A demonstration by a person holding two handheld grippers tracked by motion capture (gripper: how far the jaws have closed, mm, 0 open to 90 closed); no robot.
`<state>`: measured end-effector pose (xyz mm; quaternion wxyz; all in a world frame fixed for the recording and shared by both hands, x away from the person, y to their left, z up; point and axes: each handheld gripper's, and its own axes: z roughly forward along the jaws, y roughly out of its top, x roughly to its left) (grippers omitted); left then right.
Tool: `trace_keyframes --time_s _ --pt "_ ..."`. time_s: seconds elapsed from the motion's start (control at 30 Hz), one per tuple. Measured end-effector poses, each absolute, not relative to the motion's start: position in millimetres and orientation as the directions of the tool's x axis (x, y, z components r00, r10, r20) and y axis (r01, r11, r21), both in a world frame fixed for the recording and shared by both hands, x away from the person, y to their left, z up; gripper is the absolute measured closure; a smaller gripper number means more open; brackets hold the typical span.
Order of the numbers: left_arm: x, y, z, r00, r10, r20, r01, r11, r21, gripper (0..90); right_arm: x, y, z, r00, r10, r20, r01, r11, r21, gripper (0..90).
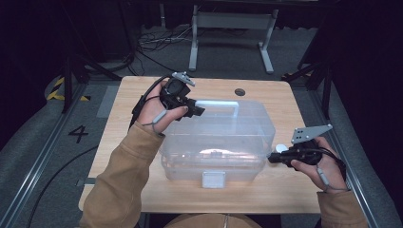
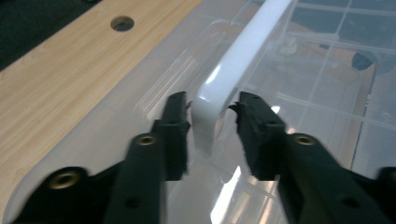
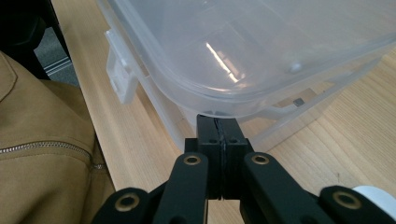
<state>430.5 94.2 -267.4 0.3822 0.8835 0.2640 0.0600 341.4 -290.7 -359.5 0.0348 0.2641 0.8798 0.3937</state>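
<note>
A box (image 1: 218, 142) sits in the middle of the table (image 1: 128, 99), its handle (image 1: 217, 102) on top along the far edge and its latch (image 1: 213, 179) on the near side. The left gripper (image 1: 192, 108) is at the handle's left end, jaws either side of it. The right gripper (image 1: 272, 158) is against the box's right side, and a hole (image 1: 239, 91) lies in the table behind the box.

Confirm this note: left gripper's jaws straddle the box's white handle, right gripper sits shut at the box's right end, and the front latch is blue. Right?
One slip: the front latch is white, not blue, as the high view shows. The rest holds: the left gripper straddles the white handle, and the right gripper sits shut at the box.
</note>
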Motion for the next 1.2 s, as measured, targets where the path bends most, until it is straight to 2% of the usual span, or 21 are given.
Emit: trace_keyframes --time_s 0.1,0.2,0.47,0.57,0.77,1.2 --pt "426 97 -264 0.852 0.517 -0.085 0.408 -0.552 0.727 50.6 341 -289 -360 -0.859 0.491 0.146 0.437 0.554 0.709 90.0" --pt "420 104 -256 0.848 0.524 -0.085 0.399 -0.524 0.752 50.9 342 -288 -359 -0.859 0.491 0.143 0.436 0.556 0.708 90.0" --pt "401 117 -240 0.851 0.518 -0.081 0.372 -0.488 0.789 71.2 344 -289 -356 -0.859 0.494 0.136 0.426 0.541 0.725 90.0" --pt "394 120 -237 0.856 0.51 -0.085 0.368 -0.485 0.793 75.2 344 -289 -354 -0.855 0.501 0.132 0.423 0.528 0.737 90.0" --pt "385 128 -234 0.857 0.505 -0.098 0.368 -0.469 0.803 78.8 344 -290 -345 -0.833 0.541 0.113 0.401 0.452 0.797 90.0" --pt "369 135 -235 0.862 0.497 -0.098 0.358 -0.46 0.812 83.4 349 -288 -337 -0.807 0.584 0.089 0.365 0.373 0.853 90.0"
